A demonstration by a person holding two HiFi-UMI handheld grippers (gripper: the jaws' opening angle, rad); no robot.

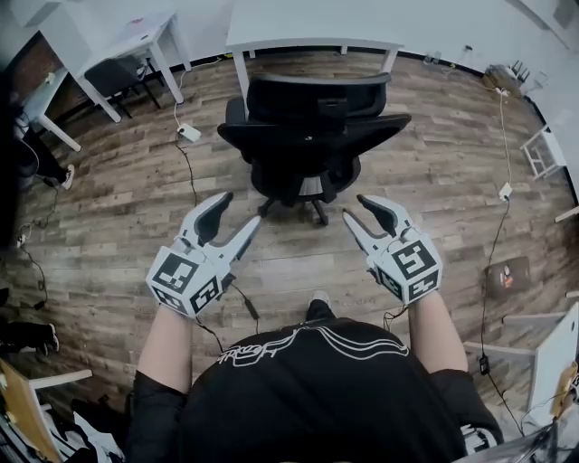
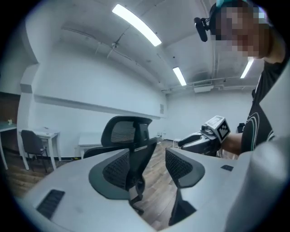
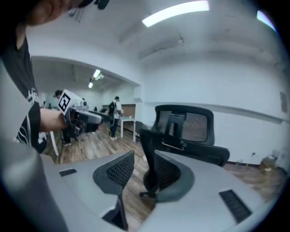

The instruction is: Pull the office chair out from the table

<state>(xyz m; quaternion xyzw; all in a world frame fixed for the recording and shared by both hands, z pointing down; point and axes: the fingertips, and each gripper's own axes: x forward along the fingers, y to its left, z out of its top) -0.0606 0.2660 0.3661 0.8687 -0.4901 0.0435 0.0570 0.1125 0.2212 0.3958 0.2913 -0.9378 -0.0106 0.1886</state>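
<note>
I'm in an open office: a white table [image 1: 312,36] at twelve o'clock with a black mesh office chair [image 1: 308,136] before it, more white desks [image 1: 122,45] at ten, a cabled power adapter [image 1: 188,133] on the wood-plank floor [image 1: 434,154], strip lights [image 2: 136,25] overhead.

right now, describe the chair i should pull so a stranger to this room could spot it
Find the long white table at the far wall; the office chair stands on the wood floor just before it. It is black with a mesh headrest and armrests, unlike the plain dark chair at the left desk.
</note>
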